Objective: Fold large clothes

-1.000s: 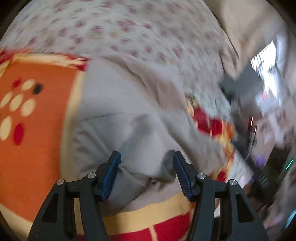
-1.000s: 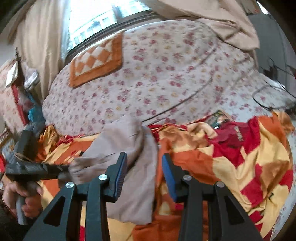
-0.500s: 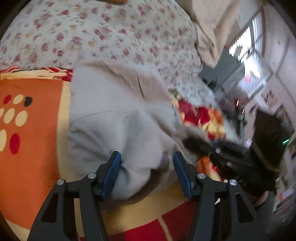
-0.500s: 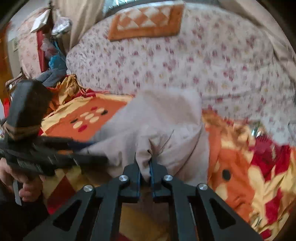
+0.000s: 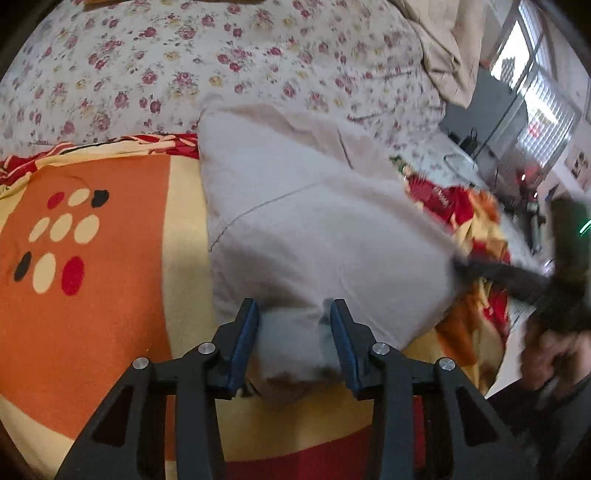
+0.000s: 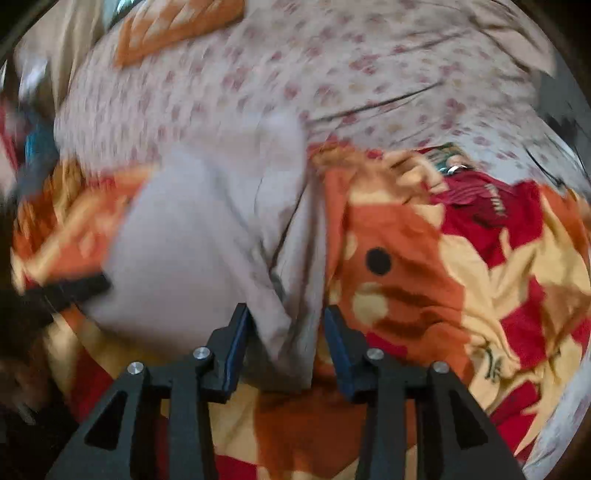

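A pale grey garment [image 5: 314, 229] lies folded on the orange, yellow and red blanket [image 5: 110, 295]. My left gripper [image 5: 293, 317] straddles its near edge, and its jaws are closing with a bunch of cloth between them, not pinched tight. In the right wrist view the same garment [image 6: 192, 251] runs up the middle, blurred. My right gripper [image 6: 286, 321] stands over a hanging fold of it, jaws opening and the cloth loose between the pads. The right gripper [image 5: 480, 266] also shows as a dark blur at the garment's right corner.
A floral sheet [image 5: 184, 66] covers the bed beyond the blanket. A red garment [image 6: 487, 210] lies crumpled to the right. An orange checked cushion [image 6: 177, 29] sits at the back. A hand [image 5: 546, 354] holds the right gripper's handle near the bed's edge.
The left jaws have narrowed around the garment's near edge. The right gripper, shut on a cloth fold half a second ago, has sunk and opened. The garment now lies flatter.
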The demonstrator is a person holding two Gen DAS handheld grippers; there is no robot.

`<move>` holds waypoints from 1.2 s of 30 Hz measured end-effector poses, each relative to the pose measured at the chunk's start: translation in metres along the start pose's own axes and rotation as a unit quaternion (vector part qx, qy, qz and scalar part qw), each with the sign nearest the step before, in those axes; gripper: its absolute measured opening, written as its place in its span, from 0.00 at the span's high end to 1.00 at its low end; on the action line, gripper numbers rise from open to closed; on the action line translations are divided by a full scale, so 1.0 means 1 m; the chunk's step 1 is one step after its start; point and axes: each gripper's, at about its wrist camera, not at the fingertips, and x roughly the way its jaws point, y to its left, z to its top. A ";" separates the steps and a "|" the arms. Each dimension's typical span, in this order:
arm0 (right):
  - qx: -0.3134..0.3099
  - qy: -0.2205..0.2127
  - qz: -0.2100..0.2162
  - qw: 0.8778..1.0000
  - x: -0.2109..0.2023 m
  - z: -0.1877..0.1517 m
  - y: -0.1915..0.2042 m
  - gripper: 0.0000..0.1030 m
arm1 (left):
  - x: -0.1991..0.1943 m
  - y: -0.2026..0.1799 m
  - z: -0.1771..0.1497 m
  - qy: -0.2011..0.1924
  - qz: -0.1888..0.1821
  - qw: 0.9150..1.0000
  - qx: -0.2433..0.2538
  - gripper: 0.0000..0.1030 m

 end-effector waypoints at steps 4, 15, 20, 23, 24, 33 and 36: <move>-0.004 -0.171 0.033 0.985 -0.060 0.016 0.018 0.60 | 0.002 -0.001 -0.004 0.003 0.013 1.000 0.010 0.68; -0.092 0.001 -0.104 0.990 0.059 -0.002 0.046 1.00 | 0.015 -0.023 -0.013 -0.001 0.074 0.995 0.073 0.68; -0.042 -0.008 -0.070 0.997 0.034 0.015 0.048 1.00 | -0.007 -0.011 0.006 -0.015 0.045 0.999 0.025 0.68; -0.007 -0.087 -0.042 0.995 -0.002 0.050 0.053 1.00 | -0.027 -0.004 0.031 -0.047 0.029 0.998 -0.006 0.68; -0.002 -0.106 -0.036 0.994 -0.010 0.068 0.058 1.00 | -0.032 -0.002 0.043 -0.058 0.026 0.998 -0.015 0.68; 0.065 0.015 -0.024 0.998 0.093 0.166 0.069 1.00 | 0.027 0.022 0.147 -0.062 0.057 0.989 -0.125 0.68; 0.080 0.042 -0.058 0.994 0.131 0.158 0.052 1.00 | 0.064 0.022 0.152 -0.046 0.060 0.987 -0.139 0.68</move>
